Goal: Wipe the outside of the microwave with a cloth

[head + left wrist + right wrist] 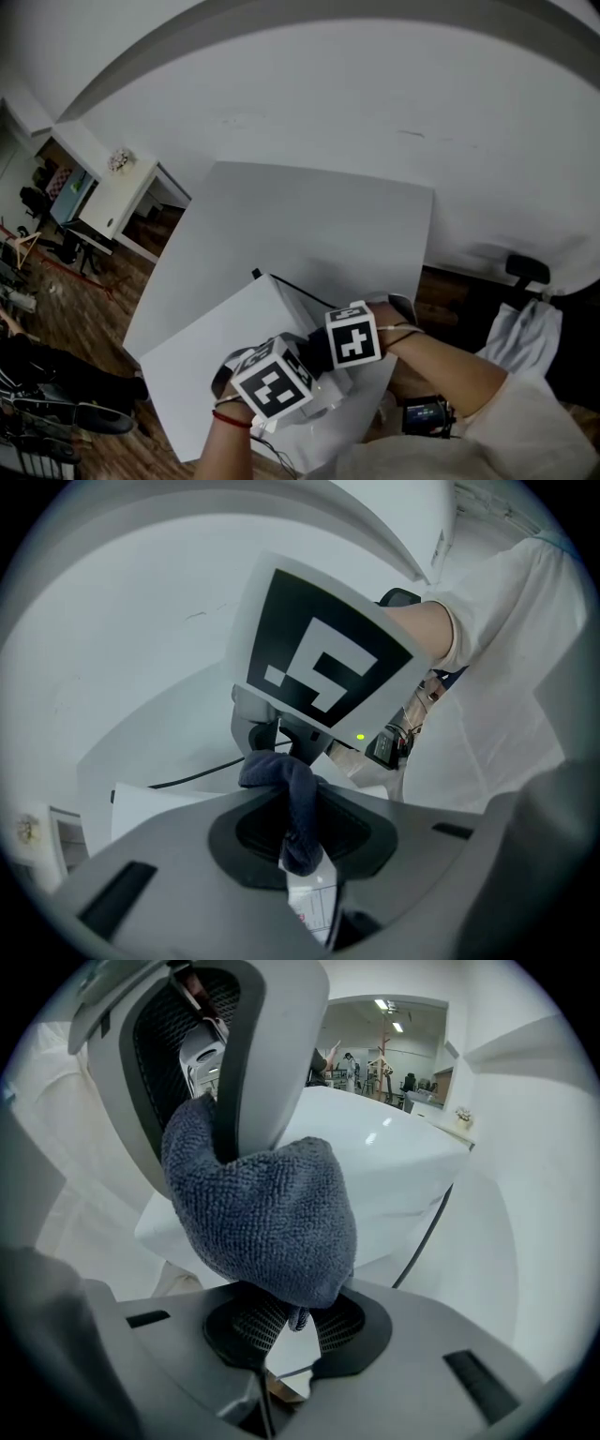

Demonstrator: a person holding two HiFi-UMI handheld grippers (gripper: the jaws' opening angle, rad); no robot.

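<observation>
Jaws of left gripper [298, 834] and right gripper [289, 1321] pinch one dark-blue cloth [262, 1213].

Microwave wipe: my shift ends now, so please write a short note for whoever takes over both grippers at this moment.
Left gripper: shut on the cloth, pinching one end.
Right gripper: shut on the same cloth, which is bunched between the two.
Microwave: white, on the white table; both grippers are close together over its near edge.
Done: cloth is in hand; no wiped area can be made out.
Left: wipe the top, sides and front; probably let go with one gripper first.
</observation>
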